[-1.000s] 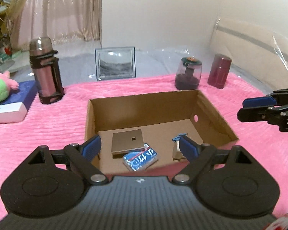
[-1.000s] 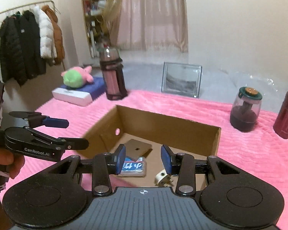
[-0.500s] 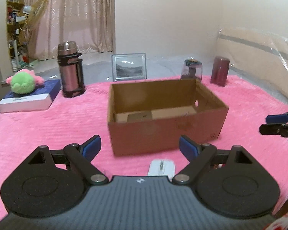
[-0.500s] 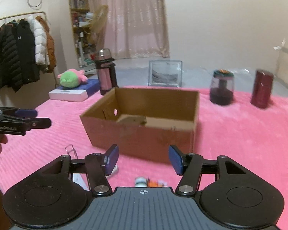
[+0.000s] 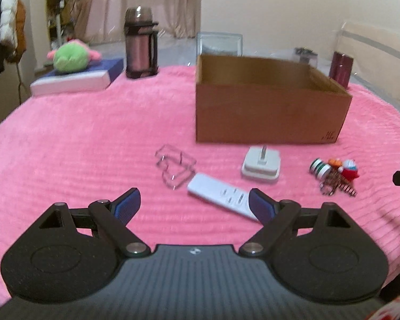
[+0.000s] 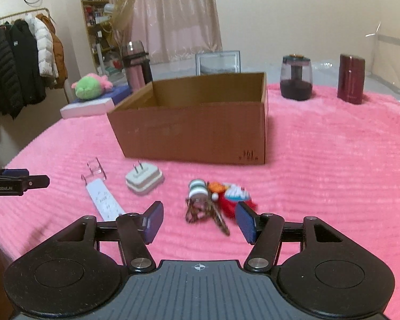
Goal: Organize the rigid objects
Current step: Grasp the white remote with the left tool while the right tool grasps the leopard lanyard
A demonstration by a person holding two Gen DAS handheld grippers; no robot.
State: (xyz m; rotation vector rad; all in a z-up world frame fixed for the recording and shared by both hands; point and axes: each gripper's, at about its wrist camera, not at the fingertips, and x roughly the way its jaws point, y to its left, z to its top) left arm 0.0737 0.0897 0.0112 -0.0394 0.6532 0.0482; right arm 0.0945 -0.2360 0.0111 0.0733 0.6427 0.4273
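Box (image 6: 200,130): open-topped cardboard, centre of the right wrist view, standing on the pink bed cover (image 6: 333,160); its inside is hidden from this low angle.
Left gripper (image 5: 194,202): jaws wide, holding nothing, low over the cover at the bottom of its frame.
Right gripper (image 6: 200,220): jaws wide and empty, one pad on each side of the keyring.
Remote (image 5: 222,196): slim white bar lying flat, lower centre of the left view, its near end by the right pad. Probably light, stiff and smooth – best pinched across the narrow width near the middle so it does not swing.
Clear stand (image 5: 176,168): bent acrylic just up-left of the remote, touching or nearly so. Likely slippery and easy to scratch; grip a flat plate, not the edge.
Plug (image 6: 144,181): white charger resting prongs up, between remote and keyring, in front of the box. Compact and rigid – take the flat sides of the body, clear of the prongs.
Keyring (image 6: 213,202): keys with soft charms in a loose bunch, lower centre of the right view. It will dangle and shift; grasp at the ring or the firmest charm.
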